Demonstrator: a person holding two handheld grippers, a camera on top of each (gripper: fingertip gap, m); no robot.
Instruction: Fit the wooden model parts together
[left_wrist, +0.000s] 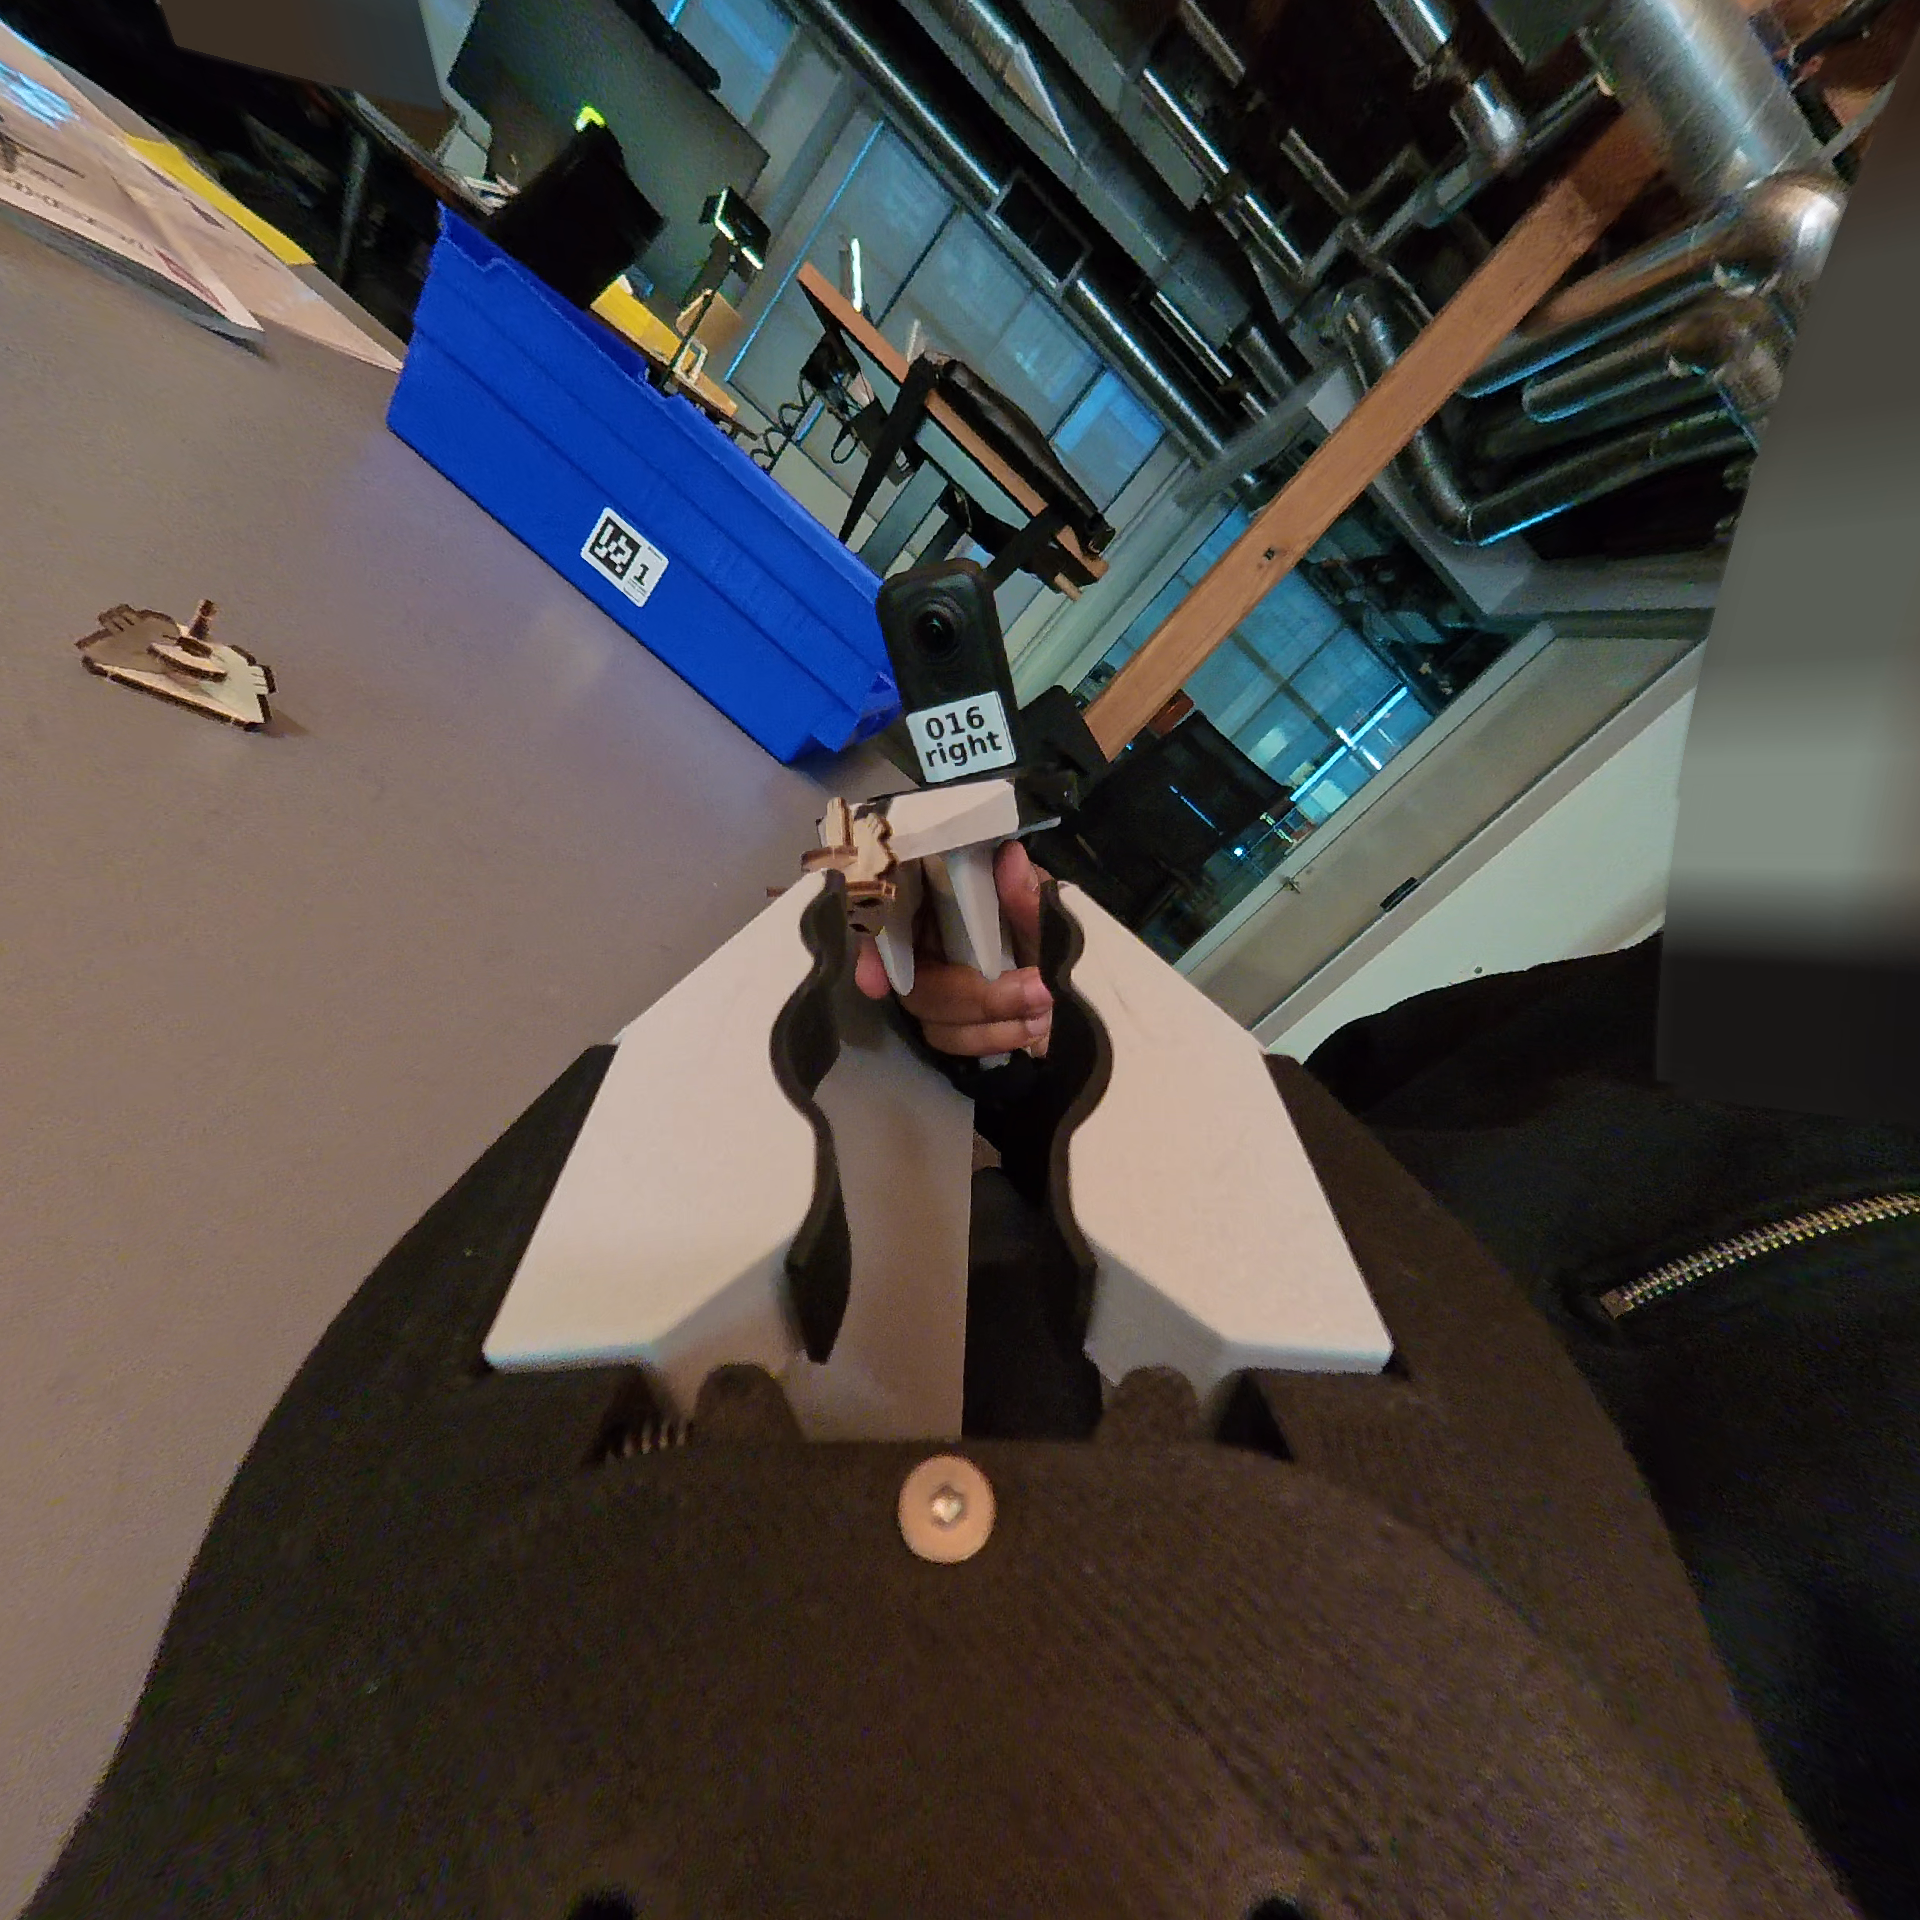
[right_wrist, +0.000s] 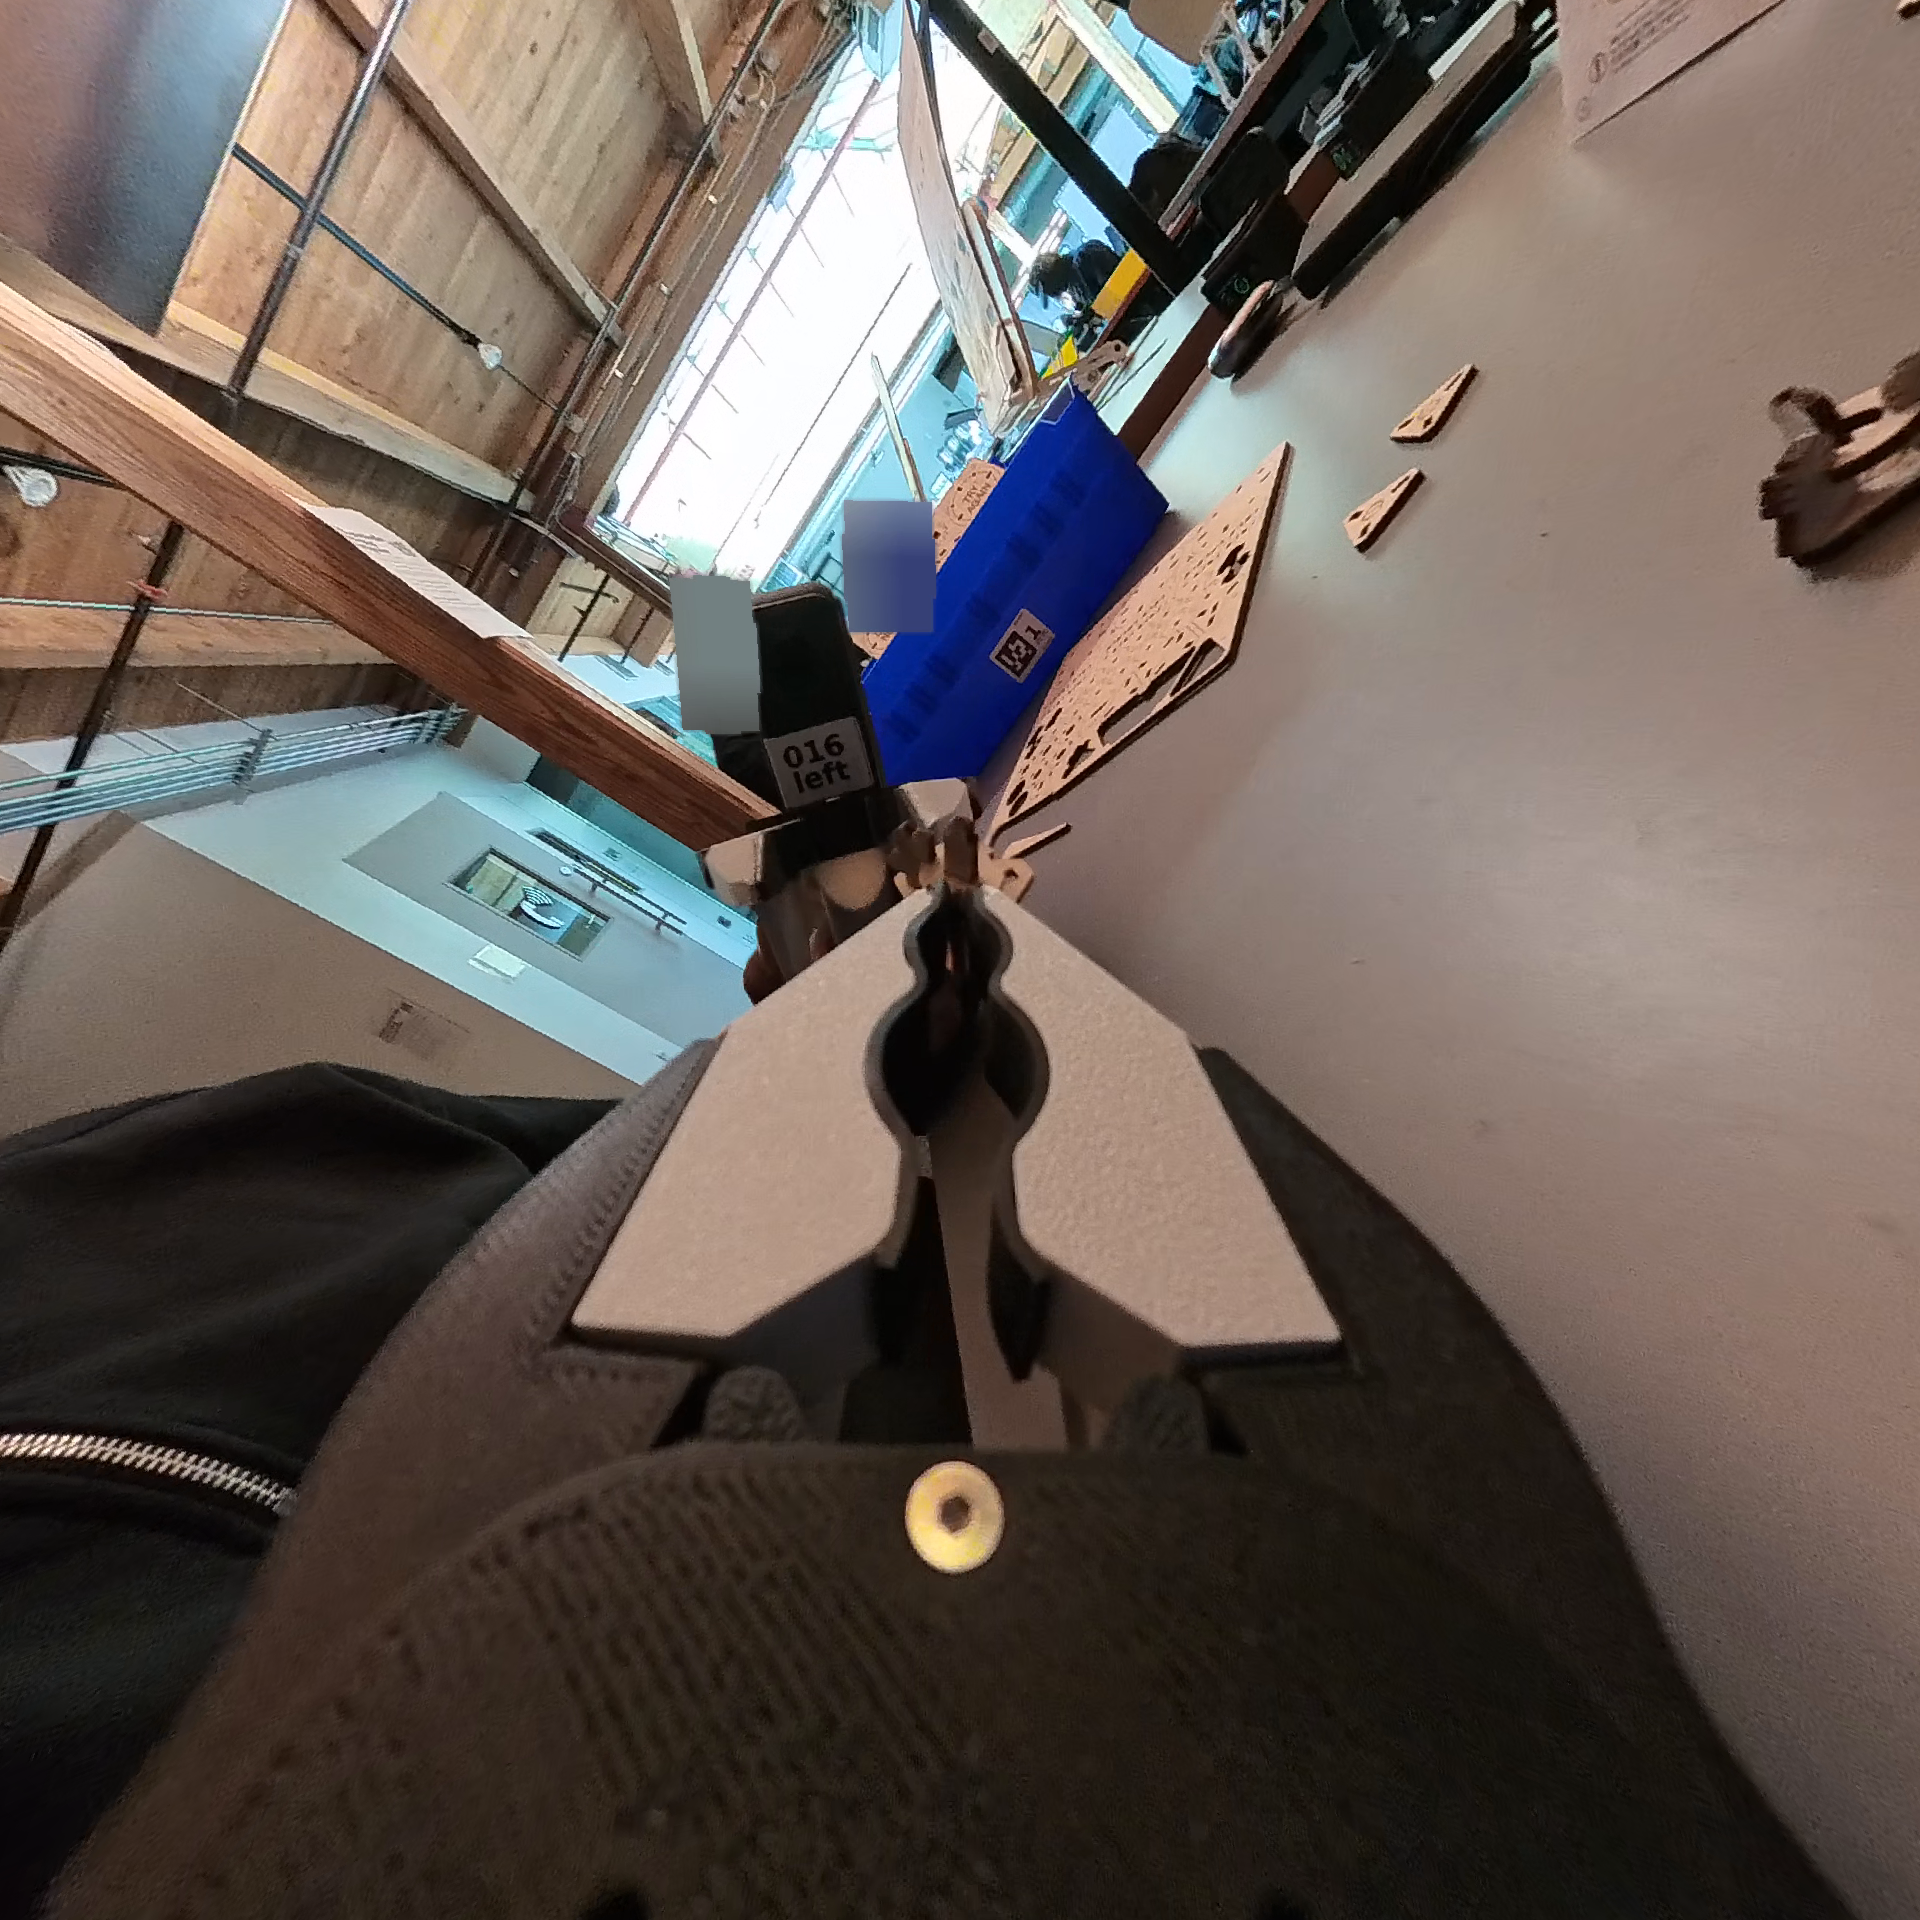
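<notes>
The right gripper (left_wrist: 862, 852), raised above the grey table (left_wrist: 364, 935), pinches a small wooden part (left_wrist: 854, 854) between closed fingertips. The left gripper (left_wrist: 940, 914) faces it close up, its fingers (left_wrist: 727, 1039) partly spread with nothing between them; the tip of its left finger lies just beside the part. A hand (left_wrist: 987, 997) grips the right gripper's handle. Farther off on the table lie a blue bin (left_wrist: 623, 499), a cut-out wooden sheet (right_wrist: 1164, 644), two small wooden plates (right_wrist: 1403, 468), and a small wooden assembly (left_wrist: 177, 665). Printed papers (left_wrist: 125, 208) lie at the far left edge.
</notes>
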